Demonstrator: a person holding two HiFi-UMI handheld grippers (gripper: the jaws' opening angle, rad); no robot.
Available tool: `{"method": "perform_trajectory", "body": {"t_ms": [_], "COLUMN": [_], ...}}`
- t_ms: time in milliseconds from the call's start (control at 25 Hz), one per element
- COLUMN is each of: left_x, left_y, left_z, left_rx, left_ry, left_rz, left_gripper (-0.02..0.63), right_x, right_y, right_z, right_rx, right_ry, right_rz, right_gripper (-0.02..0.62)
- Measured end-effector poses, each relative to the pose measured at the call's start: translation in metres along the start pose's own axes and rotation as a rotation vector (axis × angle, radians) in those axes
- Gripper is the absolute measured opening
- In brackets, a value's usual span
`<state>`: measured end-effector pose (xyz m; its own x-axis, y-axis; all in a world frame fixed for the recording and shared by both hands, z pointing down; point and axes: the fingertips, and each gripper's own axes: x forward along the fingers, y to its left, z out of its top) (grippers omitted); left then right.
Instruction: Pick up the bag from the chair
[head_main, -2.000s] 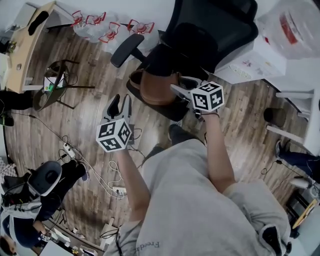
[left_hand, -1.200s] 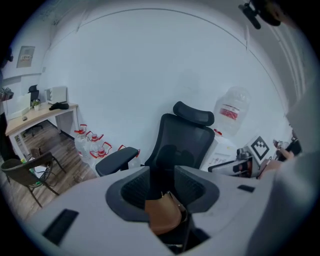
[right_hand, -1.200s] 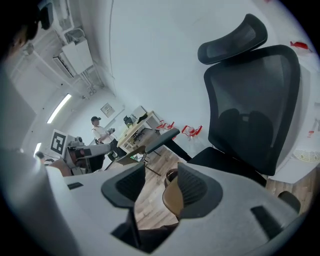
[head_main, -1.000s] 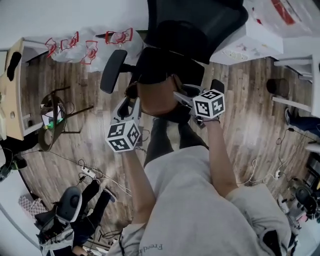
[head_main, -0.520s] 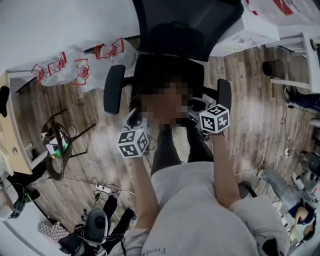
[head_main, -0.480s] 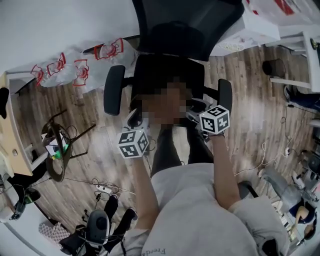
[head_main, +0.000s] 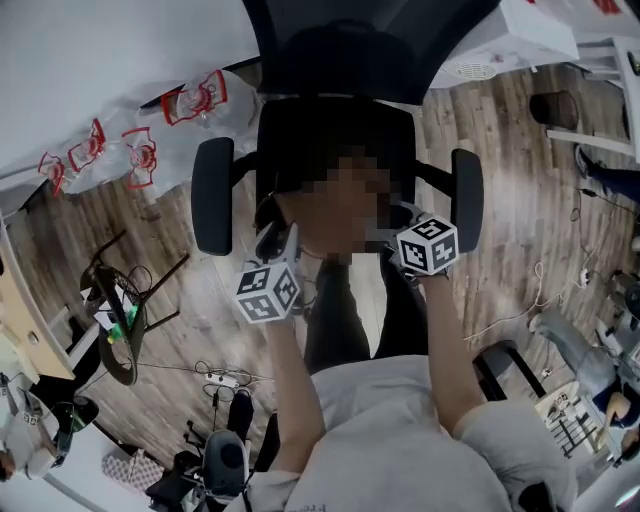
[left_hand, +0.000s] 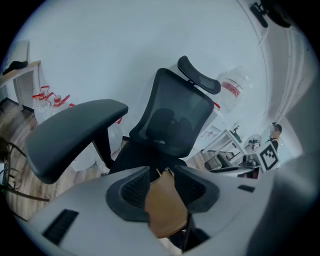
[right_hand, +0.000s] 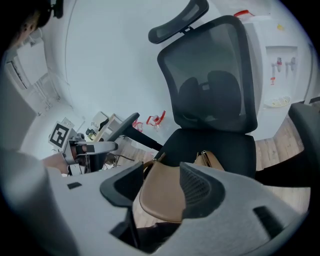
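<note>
Starting at the left, the chair's left armrest (head_main: 212, 195) stands free, and just inside it my left gripper (left_hand: 161, 176) is clenched on the bag (left_hand: 165, 205). A tan leather panel fills the gap between the two ribbed pads, with a small metal fitting showing at its top edge. There is no bench here, so I place things by the chair seat (head_main: 335, 125). The bag sits at the seat's front edge, about midway between the front corners. From the head view a mosaic patch covers that spot, so I read the bag from the gripper views alone.

Moving right, my right gripper (right_hand: 162, 167) is likewise clamped on tan leather, a rounded flap held between its pads. A second tan part of the bag (right_hand: 210, 160) shows beyond the jaws, resting on or just over the black seat cushion. The right armrest (head_main: 467, 200) lies just outside that gripper.

I judge the reach and the grasp done on both sides. The lift itself is what is left. From these views I cannot tell whether the bag's underside has cleared the cushion. The far part looks close to the seat, so I take the bag as gripped but not yet carried away from the chair. Both tools hold it from opposite sides, facing each other across it.
</note>
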<state>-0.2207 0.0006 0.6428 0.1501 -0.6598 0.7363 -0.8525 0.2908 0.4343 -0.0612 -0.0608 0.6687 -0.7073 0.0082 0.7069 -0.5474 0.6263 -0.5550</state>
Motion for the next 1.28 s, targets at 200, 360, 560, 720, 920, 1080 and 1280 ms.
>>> {"method": "perform_trajectory", "body": {"t_ms": [200, 360, 560, 720, 920, 1080, 1280], "left_x": [0.033, 0.055, 0.079, 0.097, 0.122, 0.135, 0.147], "left_y": [0.024, 0.047, 0.074, 0.091, 0.108, 0.106, 0.106], "left_z": [-0.024, -0.055, -0.090, -0.113, -0.133, -0.145, -0.148], "left_rx": [-0.032, -0.070, -0.103, -0.109, -0.151, -0.188, -0.177], "left_ry": [0.028, 0.054, 0.069, 0.068, 0.093, 0.135, 0.175], "left_rz": [0.022, 0.076, 0.163, 0.231, 0.237, 0.172, 0.147], "left_gripper": [0.146, 0.146, 0.161, 0.174, 0.230, 0.245, 0.249], "right_x": [0.025, 0.044, 0.070, 0.088, 0.112, 0.125, 0.141], "right_y": [-0.033, -0.061, -0.093, -0.109, -0.124, -0.124, -0.121], "right_z": [-0.016, -0.031, -0.053, -0.075, -0.089, -0.097, -0.102], "right_rx": [0.015, 0.021, 0.054, 0.078, 0.080, 0.111, 0.130], "right_ry": [0.017, 0.036, 0.059, 0.072, 0.102, 0.133, 0.178], "right_rz": [-0.038, -0.072, -0.105, -0.115, -0.129, -0.101, -0.065], "right_gripper": [0.233, 0.235, 0.238, 0.242, 0.295, 0.342, 0.414]}}
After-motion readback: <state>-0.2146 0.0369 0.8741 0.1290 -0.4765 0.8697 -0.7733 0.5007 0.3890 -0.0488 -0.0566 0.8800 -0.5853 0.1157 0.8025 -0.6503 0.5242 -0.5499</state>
